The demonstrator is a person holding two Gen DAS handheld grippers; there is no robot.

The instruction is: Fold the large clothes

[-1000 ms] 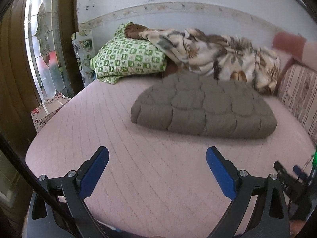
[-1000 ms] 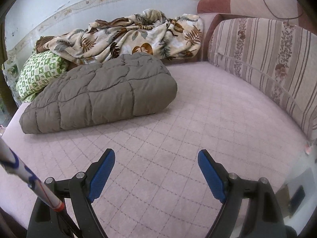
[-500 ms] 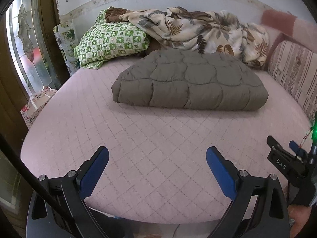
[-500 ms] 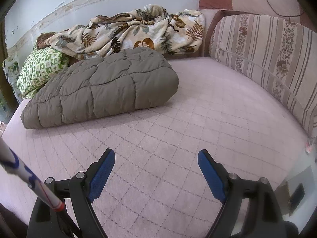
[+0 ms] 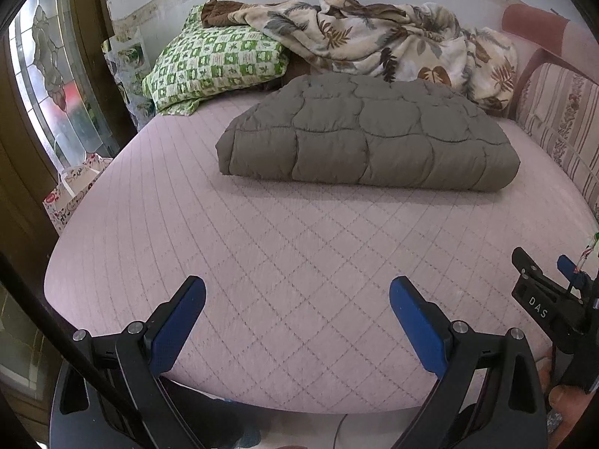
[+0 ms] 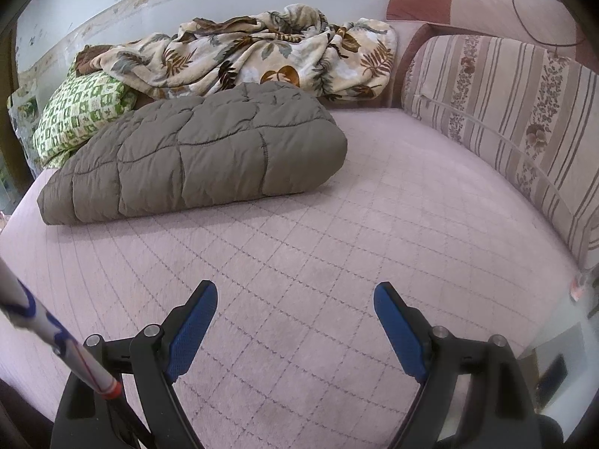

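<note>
Ahead of me the pink quilted bed (image 5: 284,262) stretches bare up to the folded grey puffy coat (image 5: 367,138), which lies flat near the far side. Behind it a leaf-print blanket (image 5: 378,41) is heaped against the wall, touching a green checked pillow (image 5: 217,63) at the left corner. A striped cushion (image 6: 505,112) lines the right edge of the bed, well apart from the coat. Nothing lies between my tools and the coat. My left gripper (image 5: 297,308) hangs over the near edge of the bed with its blue pads spread wide, holding nothing. My right gripper (image 6: 295,312) hangs just beside it, equally wide and empty, touching nothing.
</note>
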